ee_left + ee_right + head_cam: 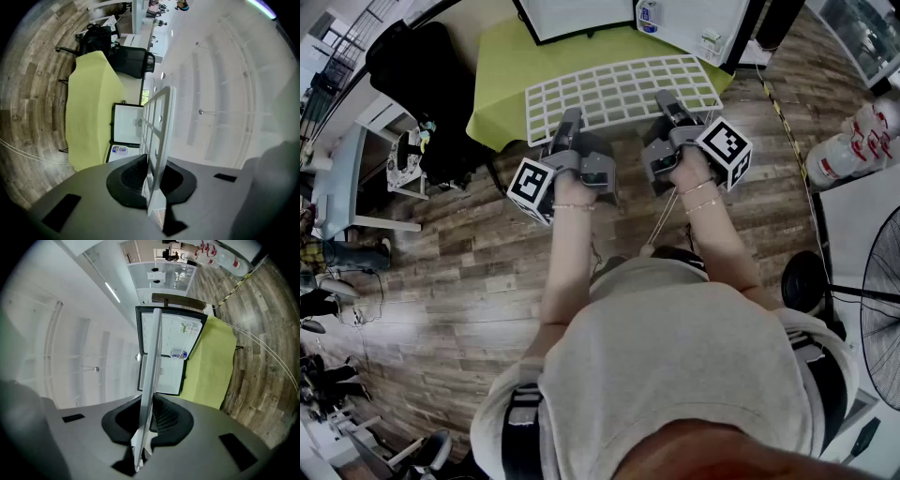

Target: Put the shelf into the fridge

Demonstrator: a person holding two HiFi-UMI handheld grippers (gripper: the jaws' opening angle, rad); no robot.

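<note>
Grey left gripper (570, 122) is clamped on the near edge of the white wire shelf (619, 89), and the right gripper (667, 103) is clamped on the same edge further right; each gripper view shows the dark pads pressed on the rim, with the grid running away edge-on between them. Both hands hold the shelf about level, its far part over the yellow-green cloth (502, 80) that covers a table; whether it touches the cloth cannot be told. Just beyond the far edge stands the fridge (171, 357) on that table, black-framed with a white inside, its door swung open and a small bottle (648, 16) in the door pocket. Left of the table is a black chair (133, 61). Below lies a brown wood-plank floor (469, 244), crossed on the right by a yellow-and-black striped line (783, 112). Near the right edge lie white cylinders (853, 141), and nearer the person stands a wire-caged fan (881, 300)
</note>
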